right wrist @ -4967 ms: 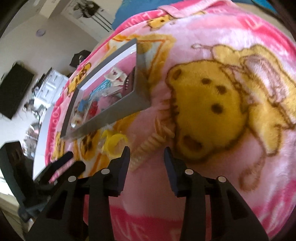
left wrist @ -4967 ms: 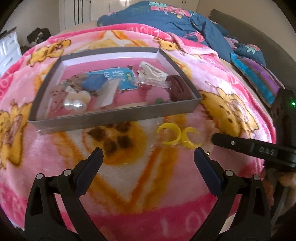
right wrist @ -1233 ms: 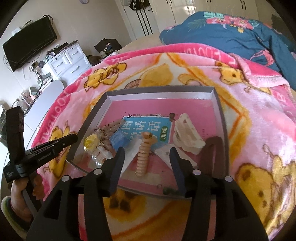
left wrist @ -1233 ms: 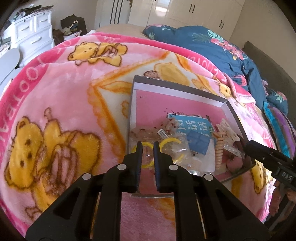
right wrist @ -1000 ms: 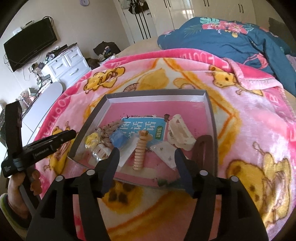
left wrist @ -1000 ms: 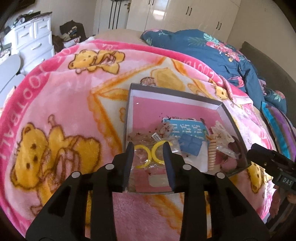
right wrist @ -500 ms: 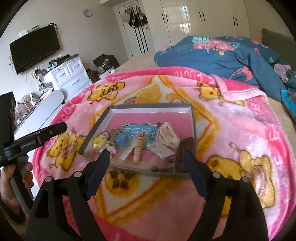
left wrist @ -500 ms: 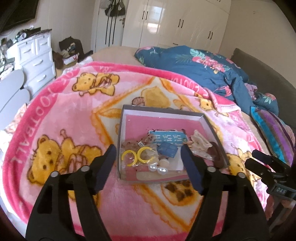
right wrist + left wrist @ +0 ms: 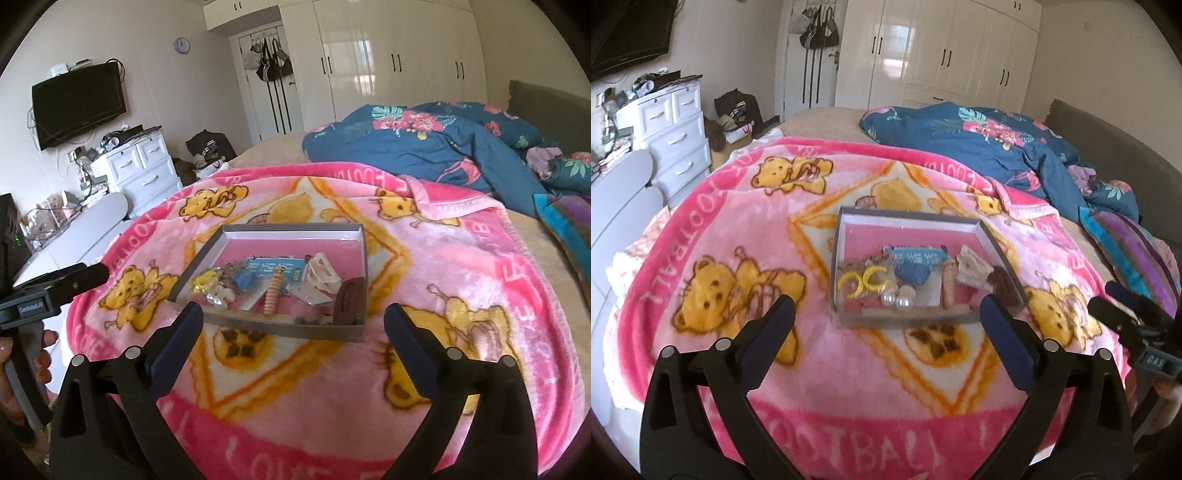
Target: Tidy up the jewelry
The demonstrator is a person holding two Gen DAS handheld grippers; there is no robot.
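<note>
Both tools sat wide open and empty. The left gripper [image 9: 884,314] hung above the blanket, black plastic arms with dull blue pads [image 9: 1004,341] spread far apart, nothing between them. The right gripper [image 9: 293,319] matched it, fingers splayed just as wide, and it also showed at the right edge of the left wrist view [image 9: 1134,317] as a dark block.

Ahead of both lay the tray [image 9: 846,225], a shallow grey rectangle with thin upright walls and a pink floor, resting flat on the fleece blanket [image 9: 713,229]. That blanket was plush and fuzzy, hot pink at the border, with yellow bears and an orange diamond outline.

Inside the tray, the pieces were crowded toward the near half. Two yellow rings [image 9: 862,282], glossy open hoops in a clear crinkled bag, lay at the near left. Just beside them sat two round pearl beads [image 9: 895,302], shiny and pale. A ribbed peach spiral hair tie [image 9: 273,290] stretched lengthwise in the middle, over a blue printed card [image 9: 275,267]. A cream claw clip [image 9: 323,273] rested right of it, and a dark brown oval clip [image 9: 349,301] leaned against the right wall.

Beyond the blanket, a rumpled navy floral duvet [image 9: 424,144] was heaped.
</note>
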